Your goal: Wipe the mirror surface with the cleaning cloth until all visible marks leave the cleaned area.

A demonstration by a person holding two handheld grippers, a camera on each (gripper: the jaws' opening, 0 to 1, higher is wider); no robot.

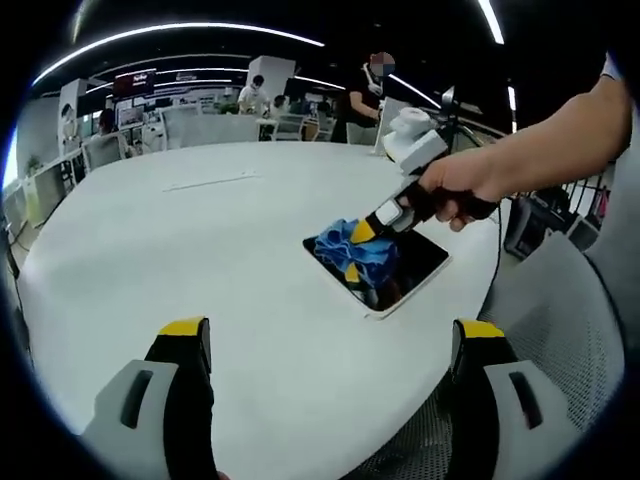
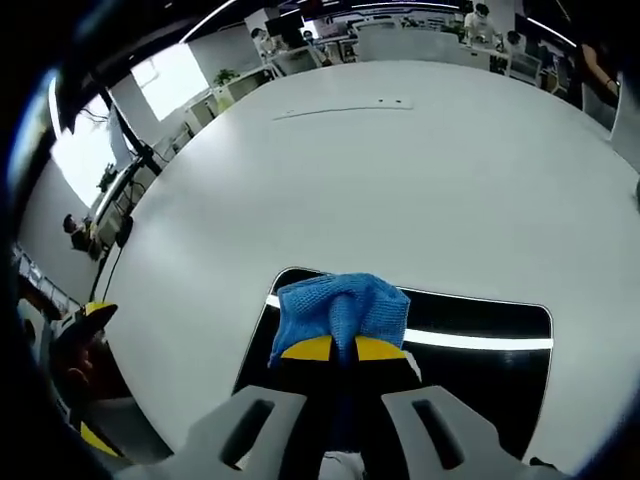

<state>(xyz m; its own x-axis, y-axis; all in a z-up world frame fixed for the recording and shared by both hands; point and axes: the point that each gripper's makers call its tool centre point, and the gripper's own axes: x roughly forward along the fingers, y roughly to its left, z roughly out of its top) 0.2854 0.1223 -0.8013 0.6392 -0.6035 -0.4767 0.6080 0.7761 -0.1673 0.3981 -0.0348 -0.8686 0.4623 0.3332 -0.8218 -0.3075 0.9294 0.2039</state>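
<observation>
Right gripper (image 2: 343, 349) is clamping the blue cleaning cloth (image 2: 340, 308) between its yellow-tipped jaws, which are sitting nearly together on the bunched fabric. Seen from the left gripper view, that same gripper (image 1: 362, 232) is angling down from a person's hand (image 1: 462, 187) with the cloth (image 1: 352, 251) pressed onto the glass.

Largest item: the round white table (image 1: 200, 240) is carrying everything, its top (image 2: 400, 170) looking bare apart from a thin pale strip (image 1: 212, 182) lying toward the far side.

Next: the mirror (image 1: 415, 262), a dark rectangle with a white rim and rounded corners, is lying flat near the table's edge on the person's side. In the right gripper view the mirror (image 2: 480, 350) is reflecting a bright ceiling light as a white band. Whether any marks are sitting on the glass cannot be told.

Then the cloth: it is resting on the mirror's corner area, crumpled, touching the glass.

Left gripper (image 1: 330, 345) is hovering over the table's near edge with its jaws spread wide, gripping nothing, well apart from the mirror.

A grey mesh chair (image 1: 560, 320) is standing just beside the table edge.
</observation>
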